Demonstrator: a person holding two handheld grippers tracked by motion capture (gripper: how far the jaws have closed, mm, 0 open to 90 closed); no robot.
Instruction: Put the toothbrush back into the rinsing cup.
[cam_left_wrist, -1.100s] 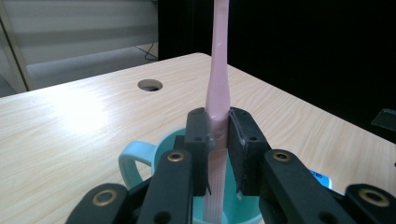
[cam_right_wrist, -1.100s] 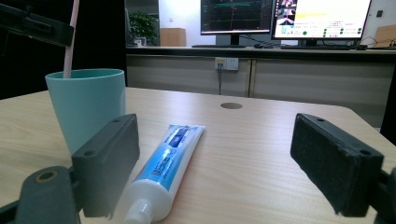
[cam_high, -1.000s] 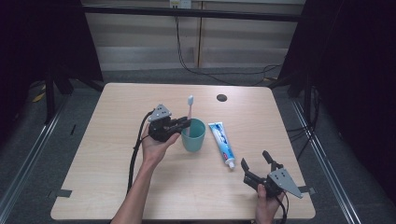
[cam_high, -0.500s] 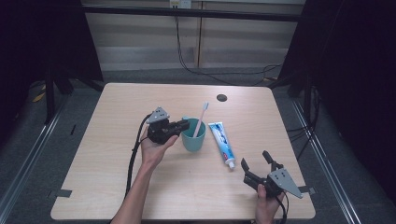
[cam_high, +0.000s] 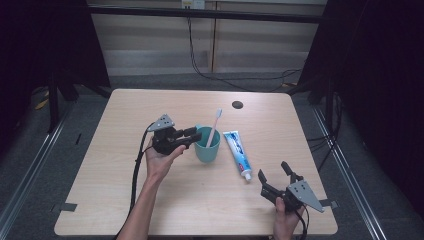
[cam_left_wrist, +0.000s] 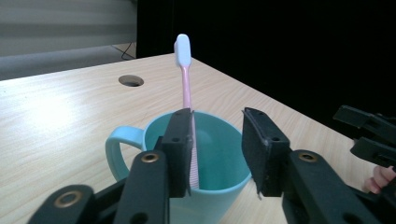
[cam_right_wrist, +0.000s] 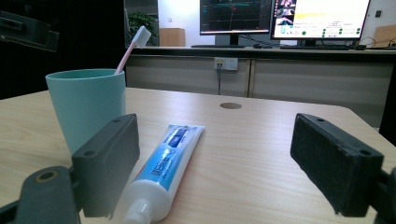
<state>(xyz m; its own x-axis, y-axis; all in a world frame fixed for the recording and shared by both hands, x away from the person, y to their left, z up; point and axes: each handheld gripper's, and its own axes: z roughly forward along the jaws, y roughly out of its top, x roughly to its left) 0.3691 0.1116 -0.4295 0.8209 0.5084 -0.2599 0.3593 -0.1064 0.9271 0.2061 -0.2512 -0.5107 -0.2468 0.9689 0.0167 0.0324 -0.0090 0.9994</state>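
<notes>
A teal cup (cam_high: 206, 150) stands mid-table with a pink toothbrush (cam_high: 215, 125) in it, leaning right against the rim. My left gripper (cam_high: 194, 134) hovers at the cup's left rim, open and holding nothing. In the left gripper view the toothbrush (cam_left_wrist: 186, 79) rises behind the left jaw, inside the cup (cam_left_wrist: 219, 130), and the left gripper (cam_left_wrist: 216, 149) has its jaws spread. A blue and white toothpaste tube (cam_high: 237, 150) lies flat to the right of the cup. My right gripper (cam_high: 273, 171) rests low near the front right, open, facing the tube (cam_right_wrist: 168, 158) and cup (cam_right_wrist: 86, 102).
A round cable hole (cam_high: 237, 104) sits near the table's far edge. The wooden table (cam_high: 125, 200) has bare room at the front left. Monitors and a desk stand beyond the table in the right gripper view.
The toothbrush, upright above the cup a second ago, now leans right inside it. My left gripper has let it go. The right gripper has stayed still.
</notes>
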